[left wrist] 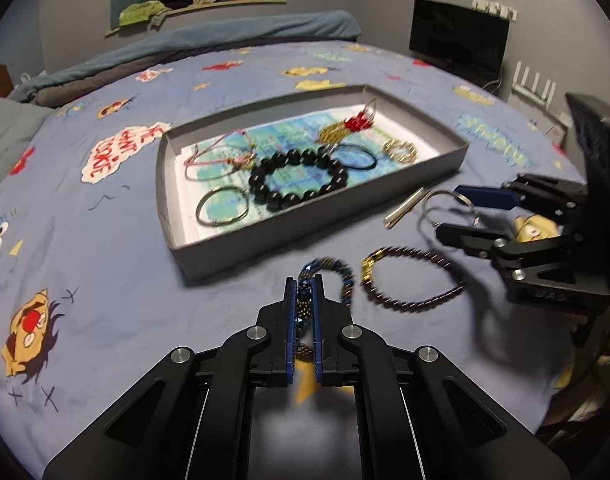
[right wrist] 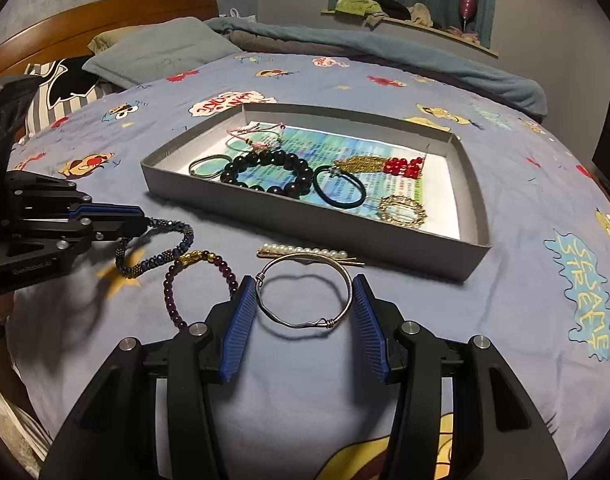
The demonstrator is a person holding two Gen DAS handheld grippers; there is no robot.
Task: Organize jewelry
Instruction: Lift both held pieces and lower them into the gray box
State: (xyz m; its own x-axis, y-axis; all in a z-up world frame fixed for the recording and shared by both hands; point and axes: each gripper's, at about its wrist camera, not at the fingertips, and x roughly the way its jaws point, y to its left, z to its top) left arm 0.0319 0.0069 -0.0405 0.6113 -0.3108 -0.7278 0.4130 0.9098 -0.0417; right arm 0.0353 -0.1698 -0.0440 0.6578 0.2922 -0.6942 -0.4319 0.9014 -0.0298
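Note:
A grey box lid tray (left wrist: pixel 173 216) (right wrist: pixel 475 208) lies on the bed and holds several pieces, among them a black bead bracelet (left wrist: pixel 301 178) (right wrist: pixel 271 172). My left gripper (left wrist: pixel 303 280) (right wrist: pixel 145 222) is shut on a blue and gold beaded bracelet (left wrist: pixel 343 276) (right wrist: pixel 161 256) just in front of the tray. My right gripper (right wrist: pixel 303 282) (left wrist: pixel 451 210) is open around a silver wire bangle (right wrist: pixel 305 290) (left wrist: pixel 445 206) that lies on the sheet. A dark red bead bracelet (left wrist: pixel 413 284) (right wrist: pixel 177 292) lies between the two grippers.
A pearl hair clip (right wrist: pixel 305 252) (left wrist: pixel 405 208) lies beside the tray's near wall. The blue cartoon bedsheet (left wrist: pixel 85 280) (right wrist: pixel 525 300) covers the bed. Pillows (right wrist: pixel 157 52) and a rumpled blanket (left wrist: pixel 225 36) lie at the far side. A dark monitor (left wrist: pixel 457 40) stands by the wall.

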